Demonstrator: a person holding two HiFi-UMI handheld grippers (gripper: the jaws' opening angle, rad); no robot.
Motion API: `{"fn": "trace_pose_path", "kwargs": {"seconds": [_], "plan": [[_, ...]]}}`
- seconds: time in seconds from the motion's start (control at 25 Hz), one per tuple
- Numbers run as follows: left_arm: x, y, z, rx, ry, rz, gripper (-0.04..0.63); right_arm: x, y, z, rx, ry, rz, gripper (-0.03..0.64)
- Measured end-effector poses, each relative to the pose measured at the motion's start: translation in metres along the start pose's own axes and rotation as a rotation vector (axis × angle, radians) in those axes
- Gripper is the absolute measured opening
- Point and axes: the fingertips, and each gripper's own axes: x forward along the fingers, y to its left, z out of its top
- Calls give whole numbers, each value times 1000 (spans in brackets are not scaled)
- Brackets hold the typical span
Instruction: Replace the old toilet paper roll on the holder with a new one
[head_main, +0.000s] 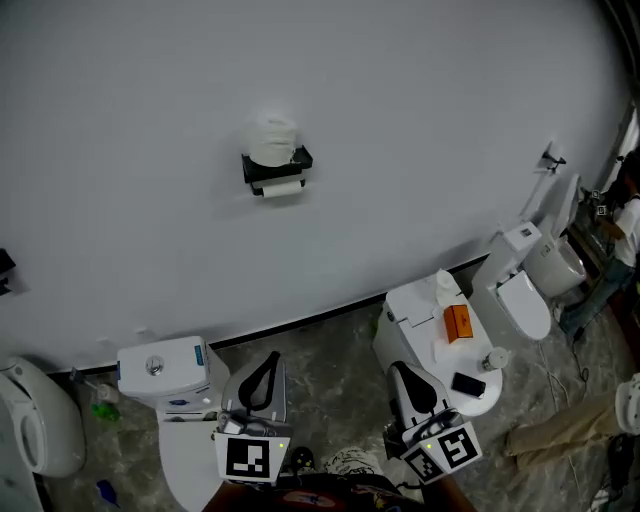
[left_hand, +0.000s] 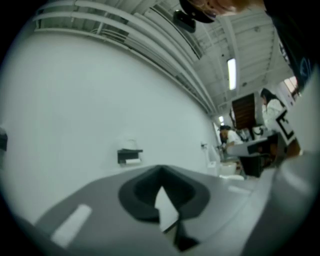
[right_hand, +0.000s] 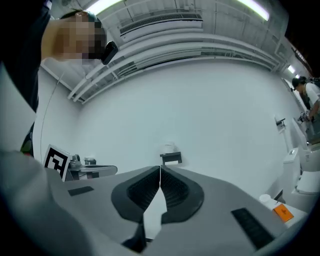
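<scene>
A black toilet paper holder (head_main: 277, 170) hangs on the white wall, with a thin roll (head_main: 282, 188) underneath and a full white roll (head_main: 273, 138) resting on top. It shows small in the left gripper view as the holder (left_hand: 129, 156) and in the right gripper view as the holder (right_hand: 171, 158). My left gripper (head_main: 266, 370) is low at the frame's bottom, shut and empty, pointing toward the wall. My right gripper (head_main: 404, 378) sits beside it, also shut with nothing held. Both are far from the holder.
A toilet (head_main: 172, 380) stands below left, with another (head_main: 440, 340) at right carrying an orange box (head_main: 457, 322), a black item and a small bottle. A third toilet (head_main: 525, 285) is farther right. People stand at the far right edge. A white bin (head_main: 30, 420) sits left.
</scene>
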Motion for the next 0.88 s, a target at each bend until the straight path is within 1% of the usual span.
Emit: {"fn": "trace_pose_path", "kwargs": {"seconds": [0.12,0.24,0.36,0.48,0.56,0.72,0.88], "plan": [[28,13,-8,-11,29,45,3,43,-19,-6,31,18,51,14],[61,22,-22,-21,80,92,3,87,-43,-12,29,32,113,14],[102,31,-22,-11,88,152,3,135,-71,-11,38,28,191,14],[144,41,-22,-11,102,231,3,179,-100,-11,57,47,273,14],[174,45,-21,-4,109,269,3,204,-120,-3,69,33,314,14],[225,51,-14,15,103,312,3,236,-160,6,85,33,370,14],[257,60,-17,37,117,360,3,271,-189,-5,59,62,400,14]]}}
